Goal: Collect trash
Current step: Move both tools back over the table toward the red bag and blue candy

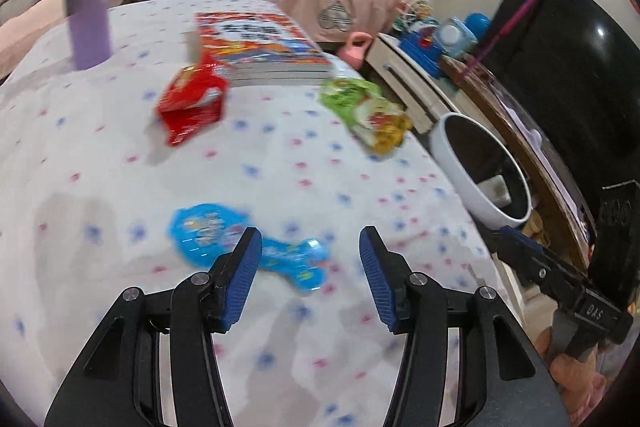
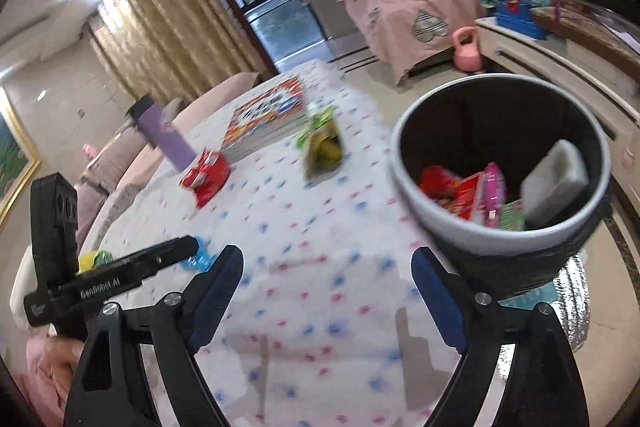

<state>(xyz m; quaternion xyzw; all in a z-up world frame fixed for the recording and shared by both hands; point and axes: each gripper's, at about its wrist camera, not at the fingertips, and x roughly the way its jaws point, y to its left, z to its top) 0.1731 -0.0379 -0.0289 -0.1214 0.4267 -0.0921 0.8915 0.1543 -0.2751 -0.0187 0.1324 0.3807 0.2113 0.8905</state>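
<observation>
A blue wrapper (image 1: 204,231) lies flat on the dotted tablecloth (image 1: 280,163), just beyond my left gripper (image 1: 310,241), which is open and empty; its left finger covers part of the wrapper. Farther off lie a red wrapper (image 1: 192,99) and a green and yellow wrapper (image 1: 368,111). The white-rimmed bin (image 2: 460,239) stands off the table's right edge. It holds red, pink and green wrappers and a white block (image 2: 556,183). My right gripper (image 2: 328,257) is open wide over the tablecloth next to the bin, with nothing between its fingers.
A purple bottle (image 1: 90,7) and a stack of books (image 1: 260,43) stand at the far side of the table. A cabinet with toys (image 1: 424,43) runs along the right wall. One finger of the right gripper (image 1: 528,255) shows at the table's right edge.
</observation>
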